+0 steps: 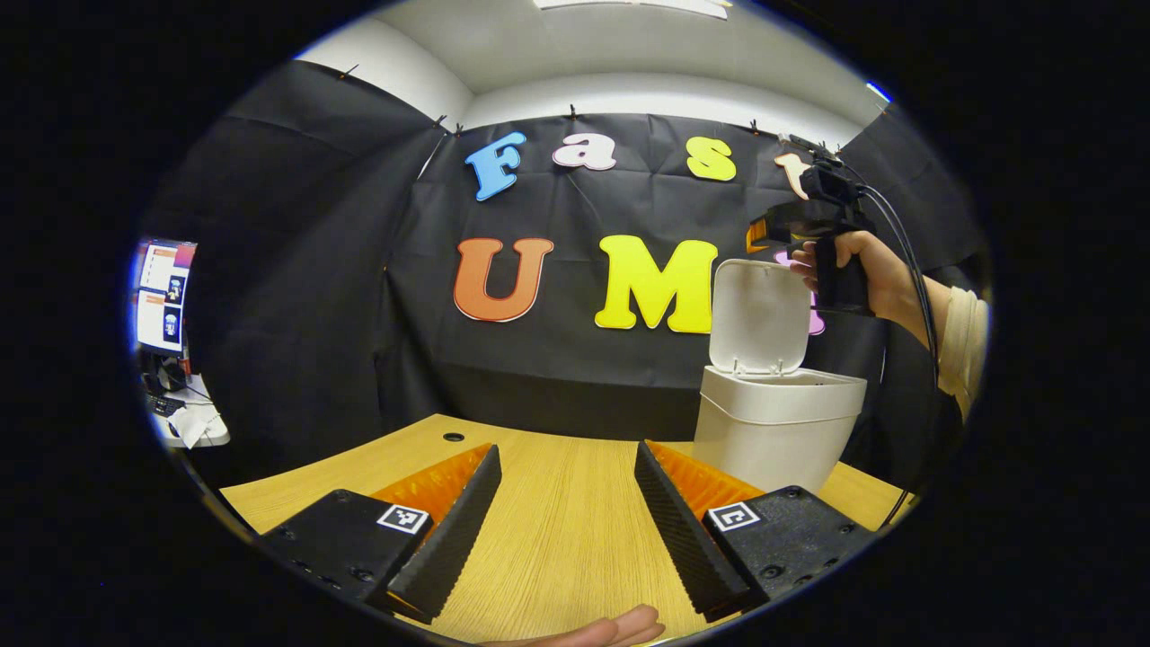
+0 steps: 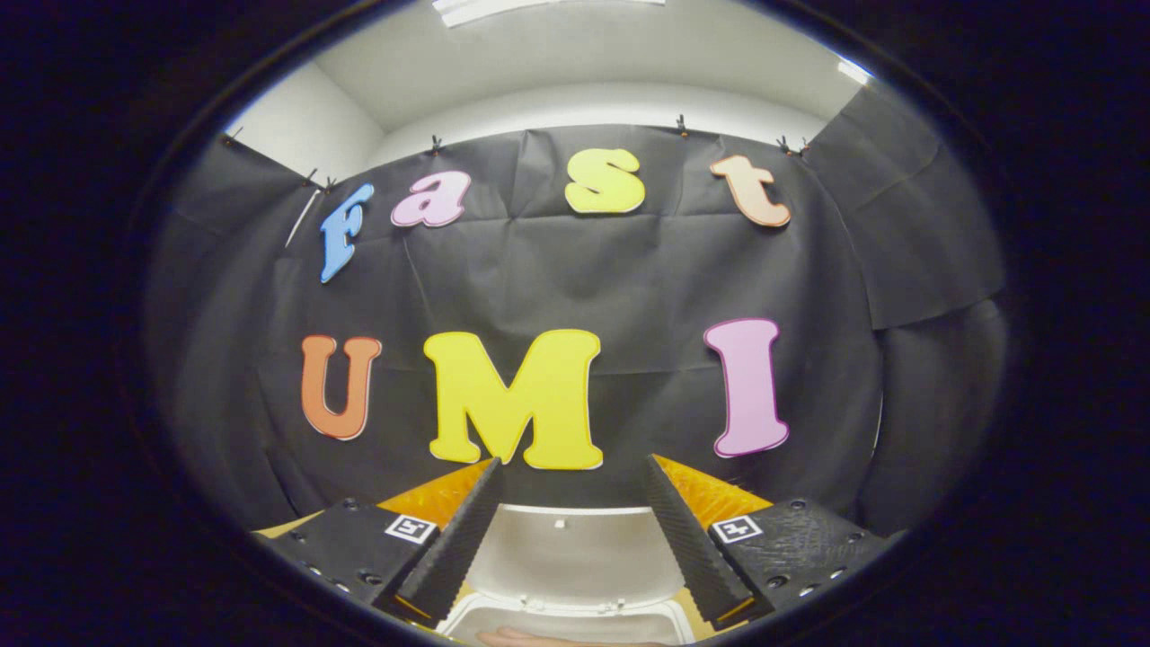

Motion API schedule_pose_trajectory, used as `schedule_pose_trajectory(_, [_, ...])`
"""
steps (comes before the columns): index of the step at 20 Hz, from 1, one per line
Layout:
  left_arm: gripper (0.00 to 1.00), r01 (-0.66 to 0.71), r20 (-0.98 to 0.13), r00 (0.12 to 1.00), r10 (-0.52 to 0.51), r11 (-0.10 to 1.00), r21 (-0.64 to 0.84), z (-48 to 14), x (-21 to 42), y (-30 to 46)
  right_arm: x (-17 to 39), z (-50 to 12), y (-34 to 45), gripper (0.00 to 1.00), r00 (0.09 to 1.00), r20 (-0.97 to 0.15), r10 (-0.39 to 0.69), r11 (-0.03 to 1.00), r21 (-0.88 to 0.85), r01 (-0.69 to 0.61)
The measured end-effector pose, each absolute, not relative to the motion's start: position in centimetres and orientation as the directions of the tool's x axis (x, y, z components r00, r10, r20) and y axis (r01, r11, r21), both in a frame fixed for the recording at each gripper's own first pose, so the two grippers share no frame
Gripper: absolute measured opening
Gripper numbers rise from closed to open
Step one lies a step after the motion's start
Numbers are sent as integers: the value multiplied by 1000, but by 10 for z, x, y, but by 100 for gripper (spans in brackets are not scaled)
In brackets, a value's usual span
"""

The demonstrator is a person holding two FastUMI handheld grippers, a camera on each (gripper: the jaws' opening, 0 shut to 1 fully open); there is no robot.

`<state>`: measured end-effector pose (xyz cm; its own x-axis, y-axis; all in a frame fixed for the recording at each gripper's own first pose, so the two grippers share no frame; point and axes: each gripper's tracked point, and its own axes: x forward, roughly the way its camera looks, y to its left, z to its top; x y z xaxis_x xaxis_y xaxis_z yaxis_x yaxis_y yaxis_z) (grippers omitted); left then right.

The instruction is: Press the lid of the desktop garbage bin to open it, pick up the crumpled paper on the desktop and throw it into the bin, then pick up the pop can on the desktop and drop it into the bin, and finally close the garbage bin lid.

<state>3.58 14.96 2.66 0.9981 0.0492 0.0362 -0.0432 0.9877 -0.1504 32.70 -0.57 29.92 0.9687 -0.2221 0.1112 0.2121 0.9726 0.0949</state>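
The white desktop bin (image 1: 777, 422) stands on the wooden table (image 1: 557, 539) at the right, its lid (image 1: 759, 314) raised upright. My left gripper (image 1: 567, 447) hovers low over the table, left of the bin, open with nothing between its fingers. A hand (image 1: 867, 270) holds my right gripper (image 1: 764, 235) just above the top edge of the raised lid. In the right gripper view, my right gripper (image 2: 571, 462) is open and empty, with the lid (image 2: 570, 548) and the bin's rim (image 2: 566, 620) below its fingers.
A small cable hole (image 1: 454, 437) sits in the table near its far left edge. Beyond the booth at the left is a desk with a lit monitor (image 1: 162, 292). A fingertip (image 1: 620, 629) lies at the bottom edge of the left gripper view.
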Motion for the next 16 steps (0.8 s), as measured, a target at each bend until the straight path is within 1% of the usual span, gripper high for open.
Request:
schedule_pose_trajectory(2, [97,-20,12,1000,22,987,-157,22,37,145,339,296,-9,95,965,89,-246,969,51,242])
schedule_pose_trajectory(3, [96,-22,8,1000,24,988,-155,22,35,145,340,292,-6,95,967,64,-247,967,77,242])
schedule_pose_trajectory(5, [97,-19,16,1000,21,992,-126,26,33,145,337,291,1,96,968,57,-243,962,138,234])
schedule_pose_trajectory(8, [96,12,14,1000,-11,994,-104,23,33,134,323,288,2,93,965,57,-254,962,122,246])
schedule_pose_trajectory(9, [96,13,5,1000,-13,994,-107,21,32,133,317,284,2,94,966,43,-256,959,138,248])
schedule_pose_trajectory(11, [96,18,-14,1000,-19,993,-119,17,31,131,303,281,6,94,969,39,-243,964,118,237])
schedule_pose_trajectory(12, [96,14,-11,1000,-15,993,-119,18,30,133,296,278,9,96,971,33,-235,966,117,230])
schedule_pose_trajectory(13, [96,6,-11,1000,-7,993,-115,20,29,135,290,276,10,94,973,24,-228,967,121,223])
schedule_pose_trajectory(14, [96,-2,-9,1000,1,994,-113,19,28,137,285,270,9,94,974,6,-227,967,123,225])
schedule_pose_trajectory(15, [96,-3,-8,1000,2,994,-110,20,28,137,281,263,7,91,973,-21,-231,966,113,232])
schedule_pose_trajectory(16, [96,-1,-9,1000,0,994,-108,20,27,137,278,254,4,93,969,-56,-239,965,95,244])
